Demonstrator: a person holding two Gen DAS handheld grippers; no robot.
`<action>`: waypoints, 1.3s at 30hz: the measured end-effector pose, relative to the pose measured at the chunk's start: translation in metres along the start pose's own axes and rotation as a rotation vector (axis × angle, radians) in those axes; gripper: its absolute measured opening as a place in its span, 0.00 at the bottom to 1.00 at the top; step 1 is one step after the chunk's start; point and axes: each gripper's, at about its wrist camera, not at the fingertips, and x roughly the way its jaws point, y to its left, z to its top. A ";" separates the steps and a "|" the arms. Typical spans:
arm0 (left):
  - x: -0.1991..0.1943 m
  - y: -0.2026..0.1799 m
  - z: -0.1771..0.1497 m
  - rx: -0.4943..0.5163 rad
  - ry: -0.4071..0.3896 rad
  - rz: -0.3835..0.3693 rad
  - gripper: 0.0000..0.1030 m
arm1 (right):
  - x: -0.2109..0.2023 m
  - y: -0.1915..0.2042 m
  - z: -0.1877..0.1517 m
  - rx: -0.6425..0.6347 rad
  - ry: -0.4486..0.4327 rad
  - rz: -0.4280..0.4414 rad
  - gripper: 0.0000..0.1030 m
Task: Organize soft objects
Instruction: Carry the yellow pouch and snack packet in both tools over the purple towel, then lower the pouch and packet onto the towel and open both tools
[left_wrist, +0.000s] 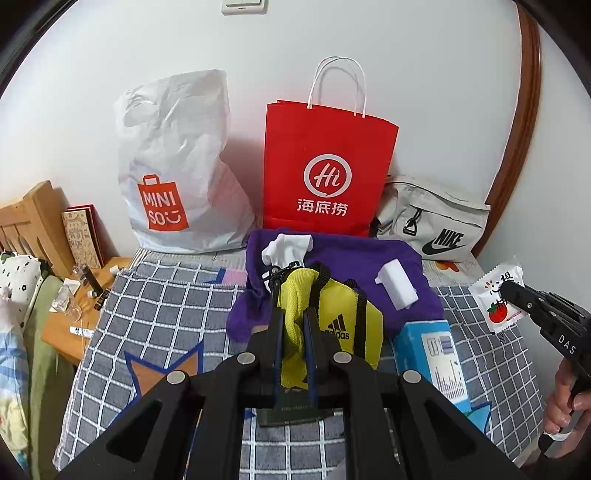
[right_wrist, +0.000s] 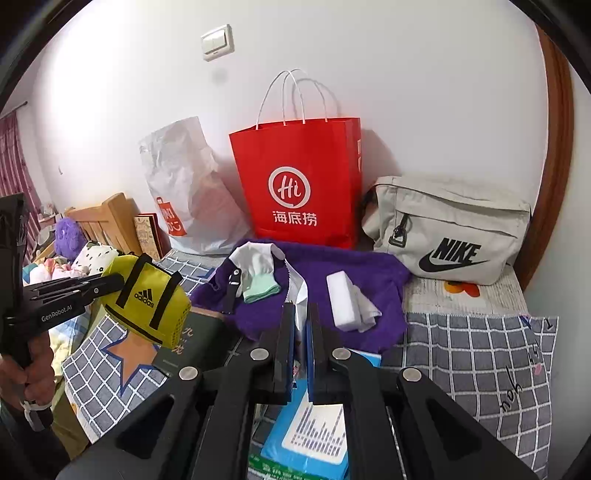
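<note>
My left gripper (left_wrist: 293, 317) is shut on a yellow adidas pouch (left_wrist: 332, 317), which hangs from its fingers over the checked blanket (left_wrist: 166, 295). From the right wrist view that pouch (right_wrist: 147, 299) shows at the left, held by the left gripper (right_wrist: 118, 280). My right gripper (right_wrist: 302, 308) is shut on a white snack packet (right_wrist: 297, 291), seen edge-on. The same packet (left_wrist: 498, 295), printed with a tomato, sits in the right gripper (left_wrist: 508, 290) at the right edge. Ahead lies a purple towel (right_wrist: 332, 266) bearing a white sock (right_wrist: 258, 266) and a white foam block (right_wrist: 345, 299).
Against the wall stand a white MINISO bag (left_wrist: 173, 166), a red paper bag (left_wrist: 325, 166) and a grey Nike bag (left_wrist: 432, 221). A blue box (left_wrist: 432, 354) lies by the towel, and a dark book (right_wrist: 195, 339) under the pouch. A cluttered wooden bedside table (left_wrist: 74, 317) is at the left.
</note>
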 end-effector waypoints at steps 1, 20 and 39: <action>0.004 0.000 0.003 0.000 0.002 0.001 0.10 | 0.003 -0.001 0.003 0.000 0.000 -0.001 0.05; 0.067 -0.011 0.033 0.025 0.052 -0.012 0.10 | 0.062 -0.034 0.023 0.038 0.035 -0.013 0.05; 0.119 -0.014 0.048 0.024 0.108 -0.025 0.10 | 0.114 -0.066 0.041 0.034 0.059 -0.068 0.05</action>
